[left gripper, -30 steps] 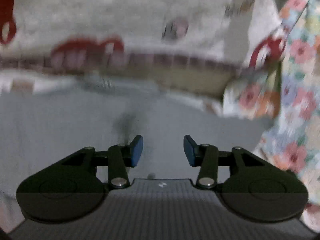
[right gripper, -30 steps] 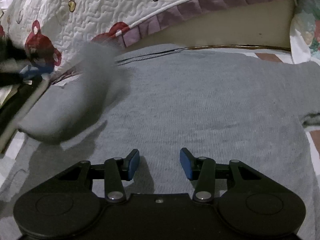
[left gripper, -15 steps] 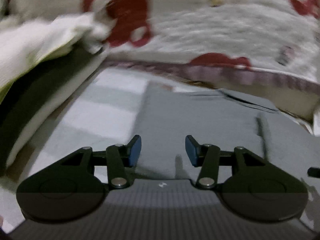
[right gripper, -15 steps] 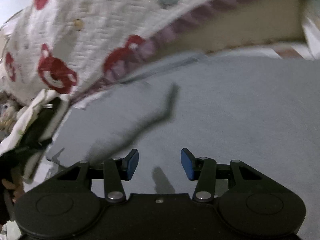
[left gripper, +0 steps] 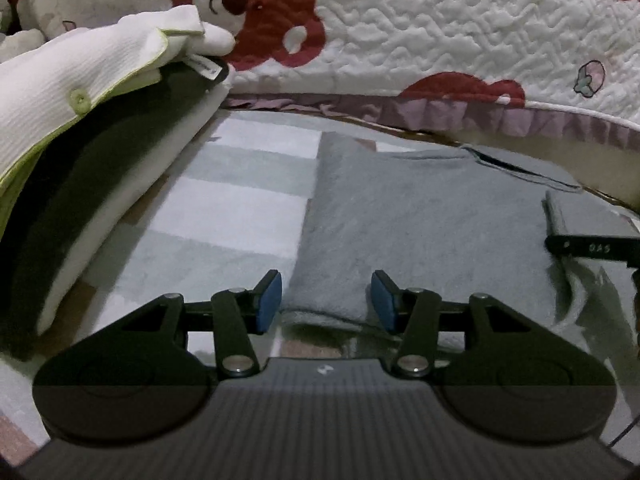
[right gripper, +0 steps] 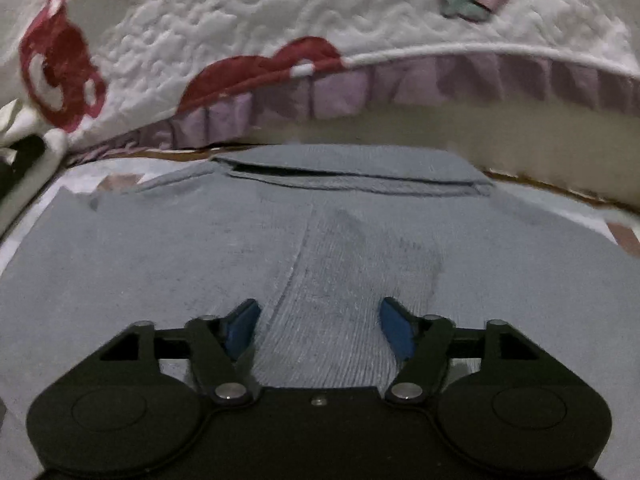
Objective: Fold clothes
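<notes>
A grey knit top lies flat on the bed, its left side folded in to a straight edge. My left gripper stands open at the near left corner of the top, with the hem between its blue pads. In the right wrist view the grey top fills the foreground, with a folded sleeve laid down its middle and the collar at the far end. My right gripper is open just above the sleeve's near end. Part of the right gripper shows at the left wrist view's right edge.
A stack of folded clothes, white over black over white, sits to the left on the pale striped sheet. A white quilt with red bears and a purple ruffle rises along the far side.
Both grippers have come down low over the grey top. The left one swung left to the folded left edge. The sleeve that was in the air now lies flat on the top.
</notes>
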Action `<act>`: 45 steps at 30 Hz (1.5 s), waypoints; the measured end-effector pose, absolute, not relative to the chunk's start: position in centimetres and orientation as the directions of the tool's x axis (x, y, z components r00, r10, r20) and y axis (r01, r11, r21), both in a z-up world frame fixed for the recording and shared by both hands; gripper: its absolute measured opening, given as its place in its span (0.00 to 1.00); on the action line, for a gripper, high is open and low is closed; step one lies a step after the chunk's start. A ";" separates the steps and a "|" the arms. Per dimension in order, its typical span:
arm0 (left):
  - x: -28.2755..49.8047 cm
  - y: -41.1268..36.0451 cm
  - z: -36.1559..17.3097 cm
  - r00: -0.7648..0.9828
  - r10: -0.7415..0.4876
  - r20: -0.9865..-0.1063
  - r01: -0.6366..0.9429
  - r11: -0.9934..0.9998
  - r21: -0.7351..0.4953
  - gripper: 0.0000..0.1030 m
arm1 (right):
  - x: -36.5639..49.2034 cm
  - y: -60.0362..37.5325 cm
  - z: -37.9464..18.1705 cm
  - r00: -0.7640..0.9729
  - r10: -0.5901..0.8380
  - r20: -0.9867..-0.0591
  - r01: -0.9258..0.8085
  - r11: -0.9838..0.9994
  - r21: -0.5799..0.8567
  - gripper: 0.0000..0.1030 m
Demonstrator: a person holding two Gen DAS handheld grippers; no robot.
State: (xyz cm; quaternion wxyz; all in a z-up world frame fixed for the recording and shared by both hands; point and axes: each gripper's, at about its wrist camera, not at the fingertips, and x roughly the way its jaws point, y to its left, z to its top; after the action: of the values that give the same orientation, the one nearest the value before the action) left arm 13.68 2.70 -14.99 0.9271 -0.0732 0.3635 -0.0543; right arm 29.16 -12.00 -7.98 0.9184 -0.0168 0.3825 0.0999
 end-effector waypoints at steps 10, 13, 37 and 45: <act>12.8 1.8 -12.7 0.809 -0.099 -0.579 0.033 0.992 -0.123 0.56 | 23.2 -22.4 0.9 0.932 0.241 -0.272 -0.207 0.967 0.148 0.13; 12.8 0.8 -13.3 0.773 -0.146 -0.617 0.093 0.989 -0.117 0.56 | 24.0 -26.6 -2.9 0.891 0.156 -0.427 -0.046 0.966 0.256 0.14; 12.6 -2.1 -16.5 0.781 -0.022 -0.624 0.182 0.964 0.193 0.48 | 24.3 -32.6 -10.9 0.812 0.198 -0.550 0.128 0.858 0.498 0.35; 12.9 -0.8 -16.4 0.749 -0.057 -0.660 0.165 0.981 0.103 0.49 | 25.1 -31.5 -9.0 0.799 0.082 -0.596 0.045 0.980 0.195 0.14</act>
State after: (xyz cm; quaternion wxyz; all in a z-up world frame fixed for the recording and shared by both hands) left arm 12.89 -0.84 -16.44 0.9319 0.0776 0.3492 -0.0596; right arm 25.08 -31.47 -9.03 0.9430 0.1001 0.3171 0.0100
